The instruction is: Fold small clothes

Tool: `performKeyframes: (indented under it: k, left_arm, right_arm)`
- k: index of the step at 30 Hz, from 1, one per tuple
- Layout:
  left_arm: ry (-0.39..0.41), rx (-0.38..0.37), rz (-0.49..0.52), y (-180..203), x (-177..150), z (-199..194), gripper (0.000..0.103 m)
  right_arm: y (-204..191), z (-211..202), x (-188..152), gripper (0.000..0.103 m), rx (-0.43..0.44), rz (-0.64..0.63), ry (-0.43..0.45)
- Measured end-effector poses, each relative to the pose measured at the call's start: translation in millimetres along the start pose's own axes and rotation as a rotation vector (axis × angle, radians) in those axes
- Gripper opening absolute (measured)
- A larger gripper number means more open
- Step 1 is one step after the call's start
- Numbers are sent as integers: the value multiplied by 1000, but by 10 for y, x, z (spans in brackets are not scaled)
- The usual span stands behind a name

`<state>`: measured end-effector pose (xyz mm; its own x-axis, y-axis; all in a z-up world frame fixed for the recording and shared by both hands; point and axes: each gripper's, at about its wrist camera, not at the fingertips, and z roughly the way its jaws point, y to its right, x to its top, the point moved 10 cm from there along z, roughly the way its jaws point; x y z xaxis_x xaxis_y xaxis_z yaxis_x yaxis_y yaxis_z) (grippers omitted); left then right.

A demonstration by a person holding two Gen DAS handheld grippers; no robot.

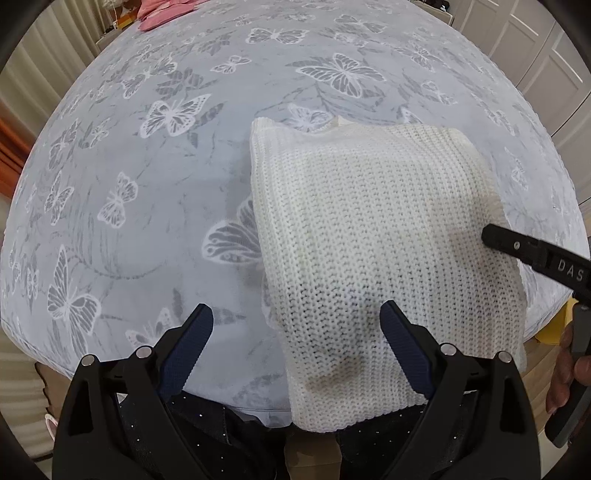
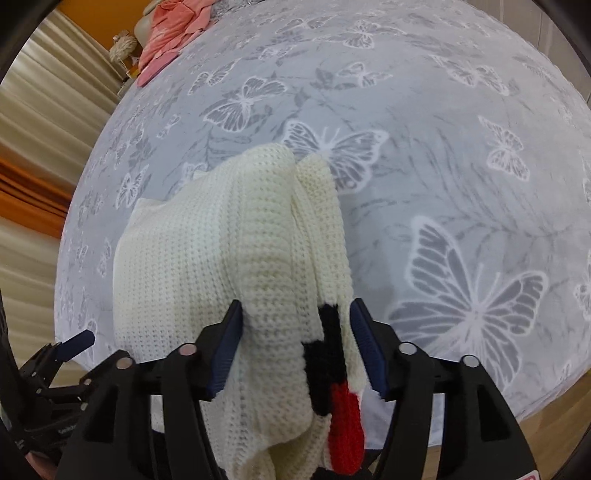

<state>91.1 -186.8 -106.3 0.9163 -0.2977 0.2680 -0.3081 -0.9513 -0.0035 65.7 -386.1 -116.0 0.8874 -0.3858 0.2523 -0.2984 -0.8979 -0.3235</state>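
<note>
Both pairs of jaws stand apart. On the left gripper (image 1: 295, 332) the blue pads are spread wide, its right finger over the near part of the cream knitted sweater (image 1: 369, 229) and its left finger over bare cloth, pinching nothing. On the right gripper (image 2: 295, 343) the jaws straddle a raised fold of the sweater (image 2: 229, 258): the left pad touches the knit, while a narrow gap shows beside the right pad, so it is not clamped. A black and red knitted patch (image 2: 332, 387) shows on the sweater's underside between those fingers.

Folded into a rough rectangle, the sweater lies at the near edge of a bed, its near end hanging over the edge. Covering the bed is a pale grey bedspread (image 1: 147, 177) printed with white butterflies. At the far left corner of the bed lies a pink garment (image 2: 173, 33). Cream pleated curtains with an orange band (image 2: 40, 155) hang at the left, and white panelled cupboard doors (image 1: 535, 55) stand at the far right. Dark, speckled trousers (image 1: 207, 424) show below the left gripper.

White letters "DAS" (image 1: 570, 273) can be read on the right gripper's black arm in the left view; the rest of the word is cut off.
</note>
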Motion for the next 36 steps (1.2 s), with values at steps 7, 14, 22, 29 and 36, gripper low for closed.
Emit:
performKeyframes:
  k: [7,14,22,29,36]
  left_arm:
    - [1,-3,5,31,28,54,89]
    - [-36,-289,-210,53,145,339,89]
    - [-106,-475,-429,-12,134,754,97]
    - [-139,-534,-409,103,207,655,62]
    - [-74,-601,-313,299,362,-18,44]
  right_arm:
    - [88,143,-70,73,-3,19,-26]
    - [147,334,-127,84,75,97,-73]
    - [151,435,-114,91,161,172,-93]
    - [-9,287,-71,42,200,159,-80]
    - [-292,-364,16,38,185,110,31]
